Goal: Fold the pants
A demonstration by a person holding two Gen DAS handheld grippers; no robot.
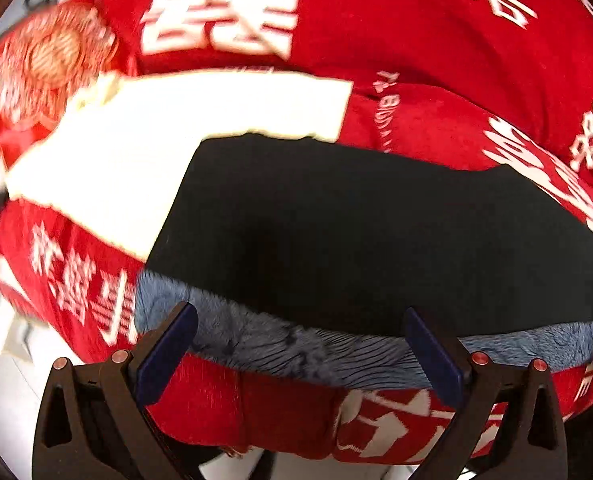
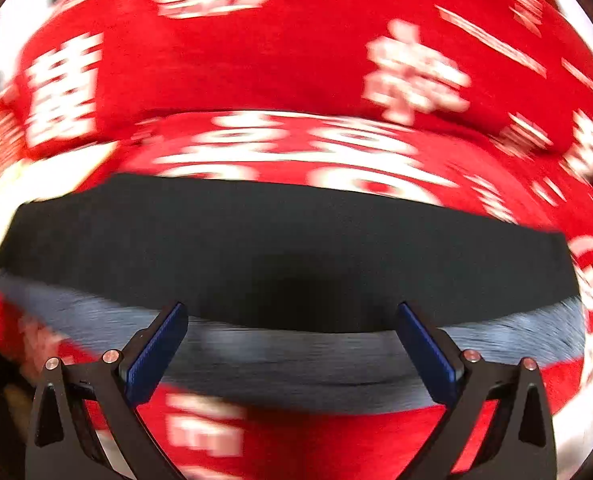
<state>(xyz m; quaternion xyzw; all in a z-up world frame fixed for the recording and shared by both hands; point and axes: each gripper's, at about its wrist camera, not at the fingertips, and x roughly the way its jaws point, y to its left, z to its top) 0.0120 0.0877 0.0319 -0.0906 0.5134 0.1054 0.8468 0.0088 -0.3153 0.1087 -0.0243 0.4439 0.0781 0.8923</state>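
Note:
Black pants (image 1: 356, 232) lie flat on a red blanket (image 1: 416, 60), with a strip of grey-blue fleece lining (image 1: 264, 344) showing along their near edge. My left gripper (image 1: 300, 316) is open and empty, its blue pads (image 1: 168, 352) spread just over the fleece edge. In the right wrist view the same black pants (image 2: 296, 240) and fleece strip (image 2: 296, 364) lie across the frame. My right gripper (image 2: 292, 312) is open and empty above that edge. The right wrist view is motion-blurred.
The red blanket (image 2: 256, 72) has white printed characters and covers the surface. A folded cream-white garment (image 1: 168, 144) lies beside the pants at the far left, partly under them. An orange patterned circle (image 1: 52, 56) is printed at the blanket's far left. White floor (image 1: 0, 380) shows below left.

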